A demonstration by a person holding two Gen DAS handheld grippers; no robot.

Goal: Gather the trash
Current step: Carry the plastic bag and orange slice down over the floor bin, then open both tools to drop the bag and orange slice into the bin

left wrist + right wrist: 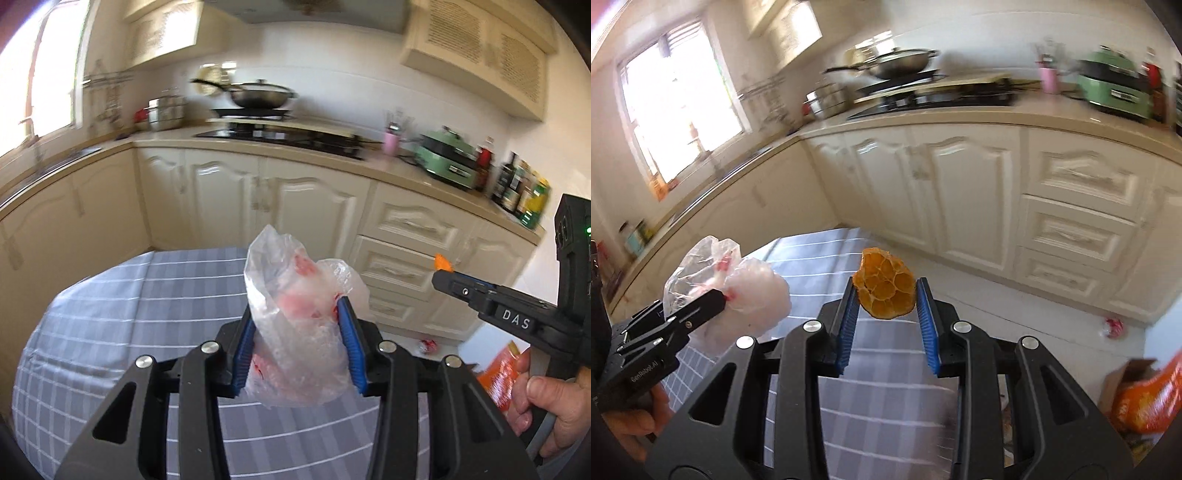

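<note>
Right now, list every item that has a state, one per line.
Left claw: shut on plastic bag.
Plastic bag: crumpled, held above the table.
Right claw: shut on orange peel.
Orange peel: held by its edges, lifted.
Wok: lidded, on stove.
Cabinet drawers: closed.

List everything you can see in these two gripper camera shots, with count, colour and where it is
plastic bag: one, clear with red marks, clamped in the left gripper
orange peel: one, orange, between the right gripper's pads
tablecloth: one, grey with white checks, on the table below both grippers
wok: one, dark, on the hob
cooker appliance: one, green, on the counter
pink cup: one, on the counter beside the hob
bottles: several, dark, at the counter's right end
orange packet: one, low right
wrapper: one, red and white, on the floor
left gripper: black, blue pads
right gripper: black, blue pads
hand: one, on the right gripper's handle
</note>
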